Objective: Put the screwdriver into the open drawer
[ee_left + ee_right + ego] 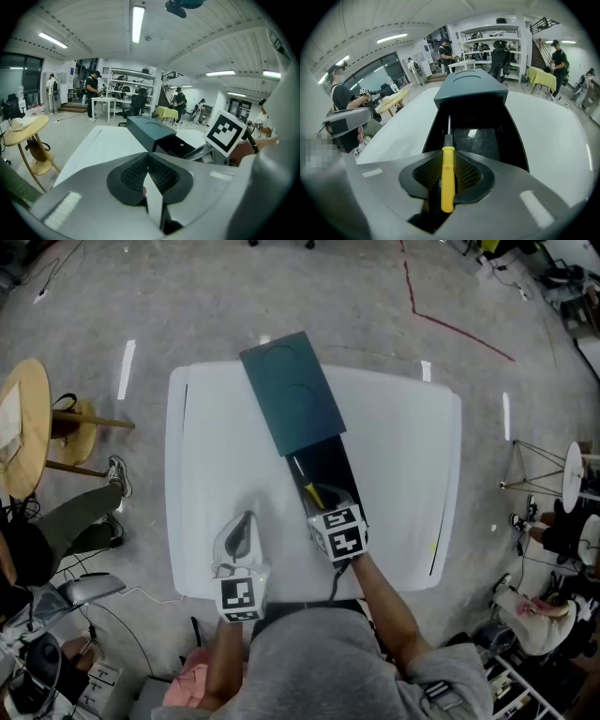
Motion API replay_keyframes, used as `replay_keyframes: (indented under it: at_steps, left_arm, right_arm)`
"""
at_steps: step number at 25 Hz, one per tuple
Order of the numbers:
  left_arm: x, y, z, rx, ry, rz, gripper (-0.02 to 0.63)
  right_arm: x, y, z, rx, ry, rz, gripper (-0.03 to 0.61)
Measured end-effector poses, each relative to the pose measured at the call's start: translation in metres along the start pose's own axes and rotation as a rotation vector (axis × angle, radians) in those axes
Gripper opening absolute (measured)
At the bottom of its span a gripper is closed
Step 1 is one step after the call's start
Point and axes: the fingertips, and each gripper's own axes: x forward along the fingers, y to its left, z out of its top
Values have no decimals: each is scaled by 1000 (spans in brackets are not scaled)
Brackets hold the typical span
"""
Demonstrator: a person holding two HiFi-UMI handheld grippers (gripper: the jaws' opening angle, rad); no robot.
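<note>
- My right gripper [448, 174] clamps the yellow-handled screwdriver with a thin metal shaft [447, 159]; the handle's rear end sinks out of sight between the pads.
- The shaft reaches over the open black drawer [487, 140] of the dark teal cabinet [291, 390]; I cannot tell whether the tip touches anything.
- My left gripper [148, 168] is pinched together on nothing, above the white table [398, 474].

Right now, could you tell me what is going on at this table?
A person works at a white table with a gripper in each hand. The right gripper is shut on a yellow-handled screwdriver, whose tip points into the open drawer of a dark green cabinet. The screwdriver is not yet let go. The left gripper is shut and empty, over the table beside the drawer.
</note>
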Motion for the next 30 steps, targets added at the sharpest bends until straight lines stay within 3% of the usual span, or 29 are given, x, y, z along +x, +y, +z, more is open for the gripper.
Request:
replay_keyframes:
  at_steps: [14,21,30]
  left_arm:
    - [-8,0,-2,5,-10,10,12]
    - [-21,-4,4,20,-32,16,12]
    - [-43,-8,16,51,-81,26,12]
  right_arm:
    - [2,-2,-1,-25,9,-5,88]
    - [-17,1,11,-34,-72,-8,149]
    - [-57,12,27,-58,-187,-28,152]
